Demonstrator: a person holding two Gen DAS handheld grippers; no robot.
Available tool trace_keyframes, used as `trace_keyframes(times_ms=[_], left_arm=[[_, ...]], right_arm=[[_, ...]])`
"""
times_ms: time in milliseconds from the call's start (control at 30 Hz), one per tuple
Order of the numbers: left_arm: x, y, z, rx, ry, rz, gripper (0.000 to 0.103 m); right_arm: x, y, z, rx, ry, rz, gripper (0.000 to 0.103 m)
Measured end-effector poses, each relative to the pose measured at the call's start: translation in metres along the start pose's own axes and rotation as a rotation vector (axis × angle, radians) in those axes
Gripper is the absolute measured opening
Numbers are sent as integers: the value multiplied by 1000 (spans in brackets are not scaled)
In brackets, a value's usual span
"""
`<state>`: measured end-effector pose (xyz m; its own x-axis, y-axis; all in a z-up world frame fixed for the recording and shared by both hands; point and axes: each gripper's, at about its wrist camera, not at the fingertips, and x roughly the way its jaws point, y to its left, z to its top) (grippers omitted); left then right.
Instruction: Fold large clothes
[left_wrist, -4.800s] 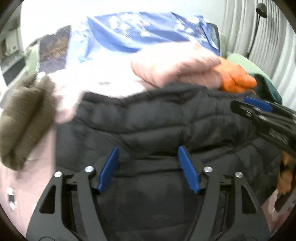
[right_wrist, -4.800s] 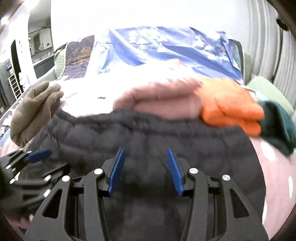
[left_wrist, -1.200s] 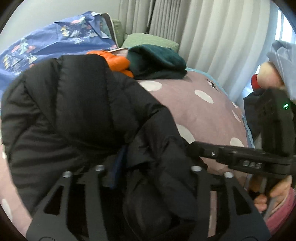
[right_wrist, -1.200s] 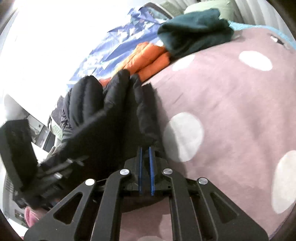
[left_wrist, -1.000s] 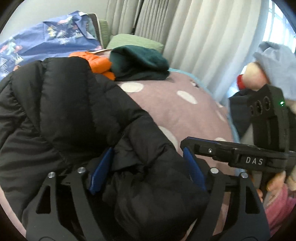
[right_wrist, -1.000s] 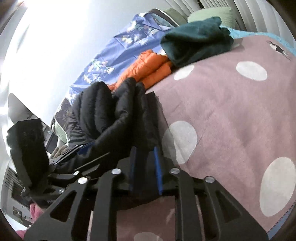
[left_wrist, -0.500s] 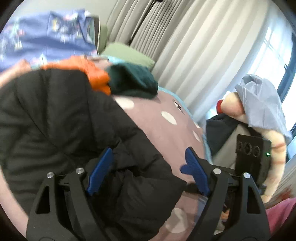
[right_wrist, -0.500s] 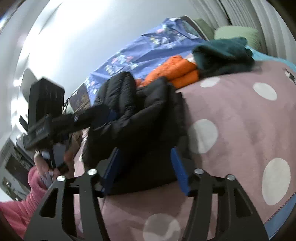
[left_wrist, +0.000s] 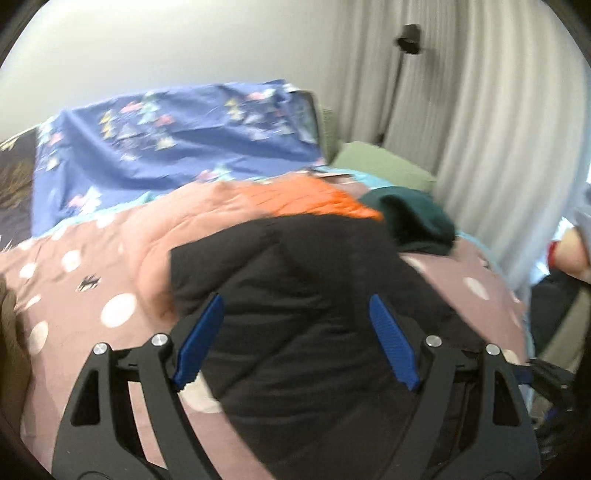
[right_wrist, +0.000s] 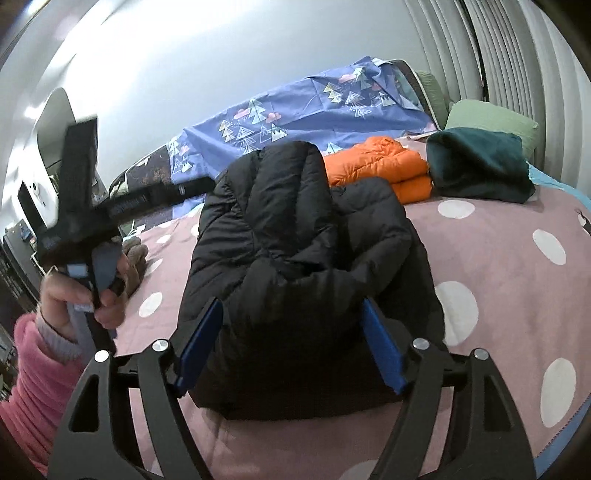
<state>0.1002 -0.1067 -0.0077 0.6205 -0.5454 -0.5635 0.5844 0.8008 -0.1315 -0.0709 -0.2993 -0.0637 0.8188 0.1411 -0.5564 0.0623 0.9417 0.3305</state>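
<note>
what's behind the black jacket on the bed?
Behind the black jacket: a folded orange jacket, a dark green garment beside it, then blue patterned bedding. The orange jacket's near edge is hidden by the black one.

A bed with a mauve cover (right_wrist: 517, 266) dotted white carries everything. A black puffer jacket (right_wrist: 303, 236) lies bunched in the middle of it. Behind sit a folded orange jacket (right_wrist: 384, 166) and, just beside that, a dark green garment (right_wrist: 476, 166). A pale pink jacket (left_wrist: 192, 225) lies next to the orange one. A brown fuzzy garment (right_wrist: 135, 254) rests near the far edge.
</note>
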Motion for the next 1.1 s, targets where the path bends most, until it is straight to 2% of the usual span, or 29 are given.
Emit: trace_keyframes(times_ms=[67,167,400,533,700,800,900,1000,1033,1067,1100], left_arm=[[11,11,-5,-25,24,29,82],[29,13,-11,-34,66,22,82],[58,-23,-15,62,110,-15,84],[74,-45,-16,126,130,-23,84],[95,-66,-16,159,149,-47,85],[104,-74,-18,154,159,-58,88],[113,-84,-25,220,151,-16,90],[118,-87,-30,240,153,13,90],[120,-86,-32,240,155,18,91],[120,-86,-32,240,155,20,91],[120,-86,-33,240,155,21,91]], right_arm=[[3,-4,-1,14,2,-27,76],[3,-7,-1,21,2,-32,72],[6,-16,-2,39,8,-56,68],[6,-36,-8,78,7,-65,66],[16,-83,-25,173,44,-76,45],[29,-112,-39,264,79,-74,36],[34,-130,-48,337,91,-46,30],[31,-129,-48,328,93,-49,30],[27,-128,-47,313,91,-64,32],[21,-126,-45,300,83,-89,39],[16,-125,-43,292,69,-105,41]])
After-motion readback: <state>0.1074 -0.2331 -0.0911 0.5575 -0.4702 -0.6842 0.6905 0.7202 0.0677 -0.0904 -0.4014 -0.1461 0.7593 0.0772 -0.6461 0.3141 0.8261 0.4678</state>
